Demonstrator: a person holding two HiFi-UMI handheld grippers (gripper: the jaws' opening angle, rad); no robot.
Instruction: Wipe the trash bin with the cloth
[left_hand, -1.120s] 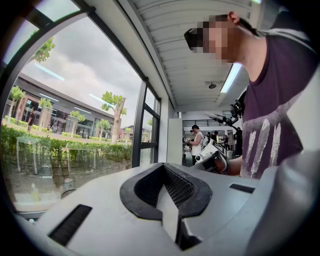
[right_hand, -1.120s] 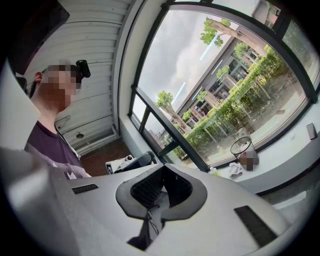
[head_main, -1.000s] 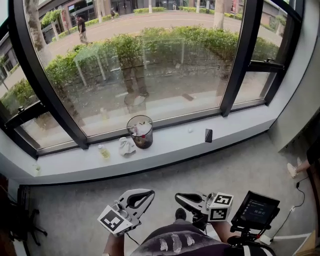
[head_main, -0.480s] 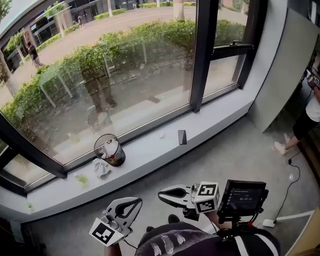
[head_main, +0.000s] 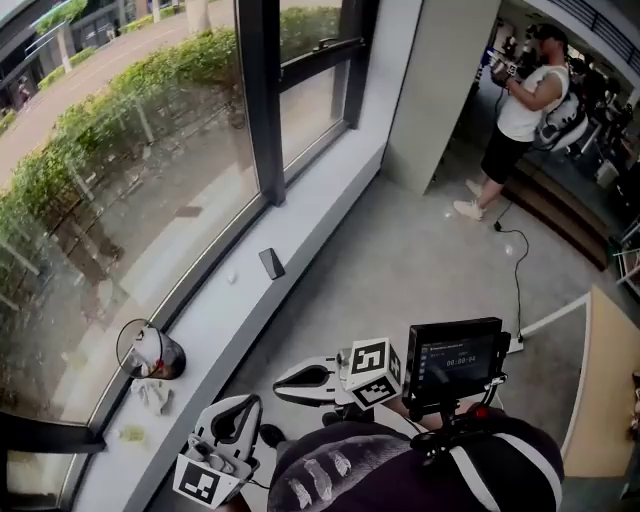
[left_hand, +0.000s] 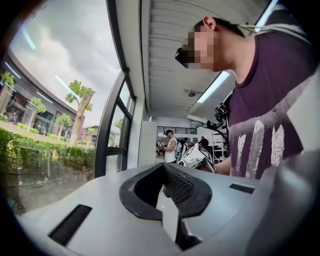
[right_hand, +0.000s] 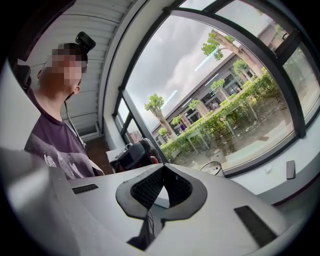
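Observation:
The trash bin (head_main: 150, 352), a clear round tub with a dark rim, stands on the grey window sill (head_main: 300, 225) at the left of the head view. A crumpled white cloth (head_main: 155, 397) lies on the sill just beside it. My left gripper (head_main: 250, 405) and right gripper (head_main: 283, 378) hang close to my body, well apart from both, shut and with nothing in them. The right gripper view shows its jaws (right_hand: 162, 171) closed, with the bin (right_hand: 212, 168) small beyond them and the left gripper (right_hand: 132, 155) alongside. In the left gripper view the jaws (left_hand: 165, 172) are closed too.
A dark phone (head_main: 271, 263) and a small white object (head_main: 232, 278) lie further along the sill. A screen (head_main: 455, 358) is mounted in front of me. A person in a white top (head_main: 520, 100) stands at the back right, with a cable (head_main: 515, 260) on the floor.
The head view has swung to the right, so the bin and cloth have slid to its left edge. Both grippers moved sideways with me and stayed shut.

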